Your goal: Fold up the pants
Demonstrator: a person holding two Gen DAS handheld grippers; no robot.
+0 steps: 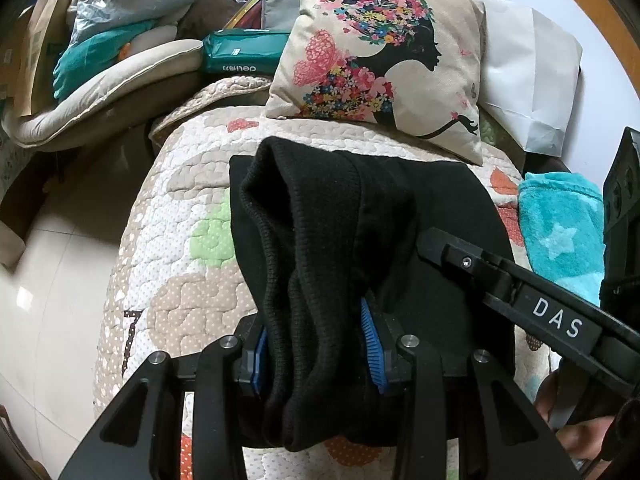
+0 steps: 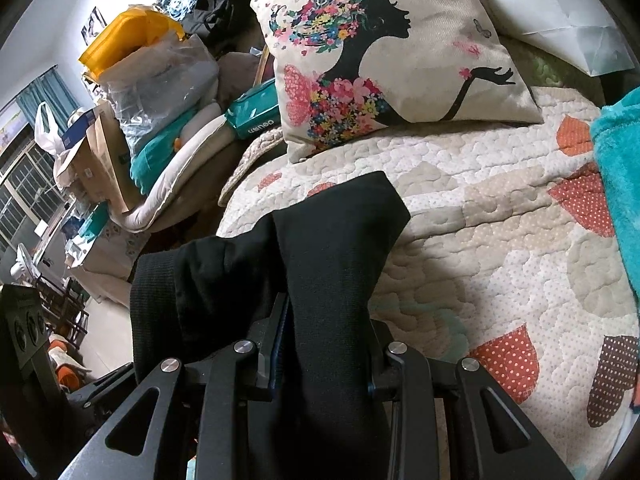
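Left wrist view: the left gripper (image 1: 316,344) was clamped on the bunched ribbed end of the black pants (image 1: 340,216), above the quilt (image 1: 176,208). Right wrist view: the right gripper (image 2: 324,356) pinched a flat fold of the pants (image 2: 332,240). Both edges should be lowered level and aligned before release.

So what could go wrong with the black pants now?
1. Each tongs, left and right, pinches a thick bunch of the pants, so a layer might slip out and spoil the fold.
2. The pants lie near the quilt's edge and might slide toward the floor.
3. Pushed forward, they might bump the pillow.
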